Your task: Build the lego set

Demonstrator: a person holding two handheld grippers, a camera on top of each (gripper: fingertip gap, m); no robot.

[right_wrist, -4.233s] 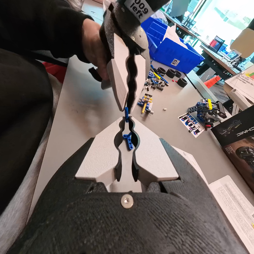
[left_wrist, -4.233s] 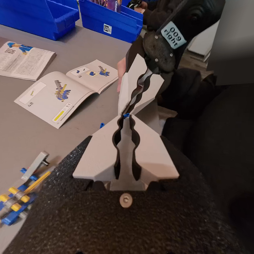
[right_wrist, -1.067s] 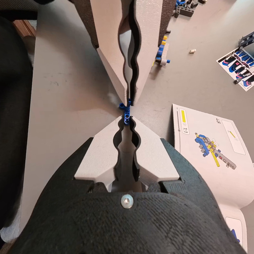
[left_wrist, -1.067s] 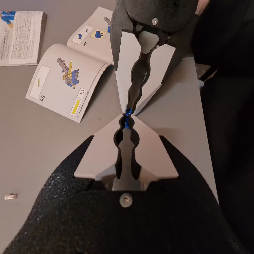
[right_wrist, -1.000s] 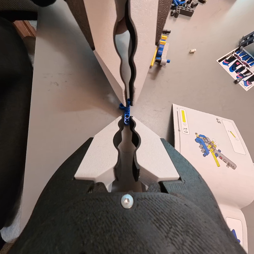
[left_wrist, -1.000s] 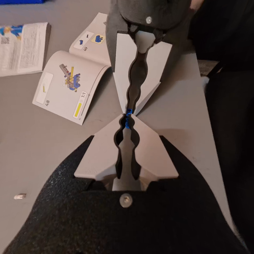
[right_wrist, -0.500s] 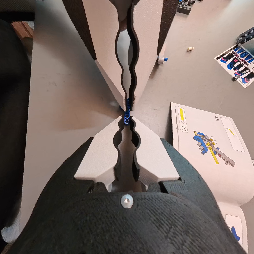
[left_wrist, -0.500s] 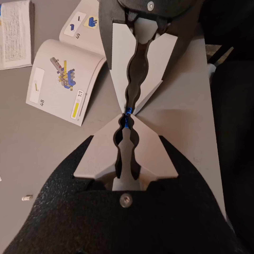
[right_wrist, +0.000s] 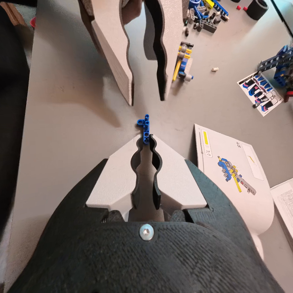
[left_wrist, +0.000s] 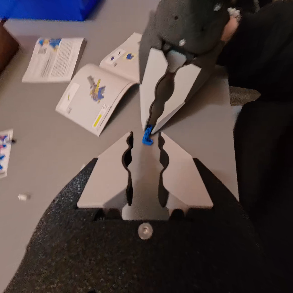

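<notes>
My right gripper is shut on a small blue lego piece made of joined parts, held just above the grey table. The piece sticks out beyond the fingertips. My left gripper is open and empty, drawn back a little from the piece. In the left wrist view the right gripper points toward me with the blue piece at its tips. In the right wrist view the left gripper hangs open above the piece.
An open instruction booklet lies right of my right gripper; it also shows in the left wrist view. A blue and yellow sub-assembly, loose parts, a sticker sheet and a larger blue build lie farther off. The grippers are tip to tip, or close to it.
My left gripper has opened, let go of the blue piece and pulled back. The right gripper keeps hold of the piece, now with its parts joined.
</notes>
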